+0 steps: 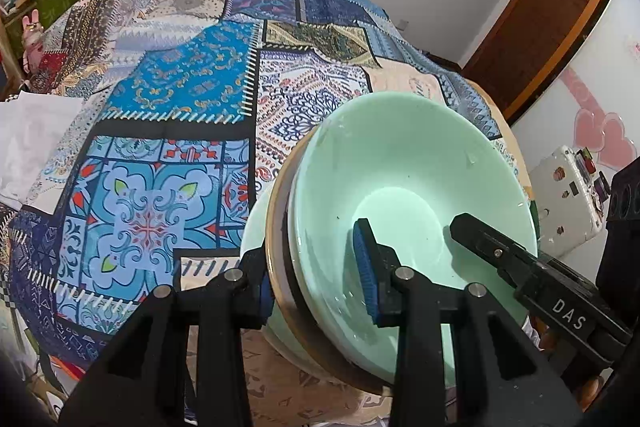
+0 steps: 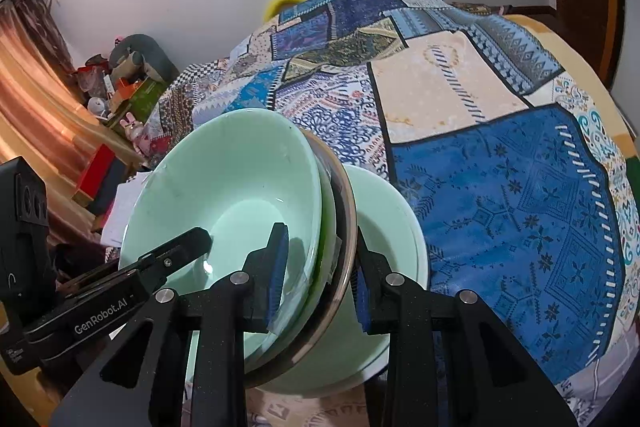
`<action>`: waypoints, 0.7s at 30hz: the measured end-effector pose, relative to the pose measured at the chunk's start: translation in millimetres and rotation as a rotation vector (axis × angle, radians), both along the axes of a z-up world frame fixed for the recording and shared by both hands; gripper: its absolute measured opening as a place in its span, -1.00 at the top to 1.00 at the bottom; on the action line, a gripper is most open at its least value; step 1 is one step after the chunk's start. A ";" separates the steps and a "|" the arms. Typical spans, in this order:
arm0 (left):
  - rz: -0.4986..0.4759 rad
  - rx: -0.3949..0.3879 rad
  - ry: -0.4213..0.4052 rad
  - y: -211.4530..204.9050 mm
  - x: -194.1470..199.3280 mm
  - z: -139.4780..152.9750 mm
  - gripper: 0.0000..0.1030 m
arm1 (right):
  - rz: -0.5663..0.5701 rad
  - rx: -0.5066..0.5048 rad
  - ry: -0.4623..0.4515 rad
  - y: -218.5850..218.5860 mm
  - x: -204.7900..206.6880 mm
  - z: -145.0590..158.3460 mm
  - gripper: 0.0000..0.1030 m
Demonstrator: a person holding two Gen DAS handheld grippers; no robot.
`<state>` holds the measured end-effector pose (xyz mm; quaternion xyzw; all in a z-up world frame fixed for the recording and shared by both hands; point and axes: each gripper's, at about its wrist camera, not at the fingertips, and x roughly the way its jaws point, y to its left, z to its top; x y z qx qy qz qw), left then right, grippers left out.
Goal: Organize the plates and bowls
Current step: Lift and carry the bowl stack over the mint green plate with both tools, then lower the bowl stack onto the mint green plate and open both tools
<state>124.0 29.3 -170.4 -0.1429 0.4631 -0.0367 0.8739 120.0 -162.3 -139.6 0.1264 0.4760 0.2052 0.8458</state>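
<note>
Two grippers clamp one nested stack of dishes from opposite sides, above a table covered in a patchwork cloth (image 1: pixel 168 99).

In the left wrist view, the left gripper (image 1: pixel 316 279) bites the stack's rim at about 7 o'clock of the bowl: one blue pad (image 1: pixel 366 267) lies inside the top green bowl (image 1: pixel 404 171), while the other finger sits outside, against the rims. Between the fingers are a brown-edged dish (image 1: pixel 276 227) and a further pale green dish (image 1: pixel 250 227) below. The right gripper's black finger (image 1: pixel 484 239) reaches into the bowl from 4 o'clock.

In the right wrist view, the right gripper (image 2: pixel 320 271) pinches the rim at about 5 o'clock of the bowl (image 2: pixel 224 171), one pad (image 2: pixel 278 267) inside and the other finger outside. A metal-rimmed dish (image 2: pixel 346 187) sits under the top bowl, and a larger pale green bowl (image 2: pixel 384 215) is outermost. The left gripper's finger (image 2: pixel 176 247) enters from 8 o'clock.

Whether the stack rests on the cloth or is lifted off it cannot be told. It sits tilted in both views, at the near edge of the table.
</note>
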 end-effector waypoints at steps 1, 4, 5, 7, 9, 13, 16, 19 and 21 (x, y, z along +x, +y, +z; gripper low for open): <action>-0.002 -0.001 0.005 -0.3 0.7 -2.0 0.32 | 0.000 0.000 0.006 -0.5 0.5 -2.0 0.48; -0.007 -0.005 0.022 -1.2 3.7 -9.2 0.32 | -0.003 -0.005 0.021 -1.6 2.3 -7.4 0.48; -0.008 -0.007 0.029 -1.6 4.9 -11.6 0.32 | -0.004 -0.005 0.027 -1.7 2.8 -8.6 0.48; -0.010 -0.012 0.040 -2.8 6.9 -15.8 0.32 | -0.006 -0.011 0.036 -1.6 3.5 -12.5 0.48; -0.015 -0.016 0.052 -4.2 9.0 -20.9 0.32 | -0.012 -0.008 0.047 -3.7 4.5 -16.9 0.48; -0.026 -0.011 0.044 -5.8 10.3 -25.2 0.32 | -0.013 0.005 0.047 -5.8 4.4 -19.7 0.48; -0.030 -0.016 0.040 -4.6 11.3 -26.2 0.32 | -0.003 0.013 0.046 -5.4 4.9 -20.2 0.44; -0.033 -0.015 0.039 -5.0 11.1 -26.3 0.32 | 0.001 0.018 0.045 -6.1 4.5 -20.6 0.44; -0.032 -0.009 0.039 -5.9 11.0 -25.7 0.33 | 0.003 0.027 0.048 -7.4 4.4 -21.1 0.43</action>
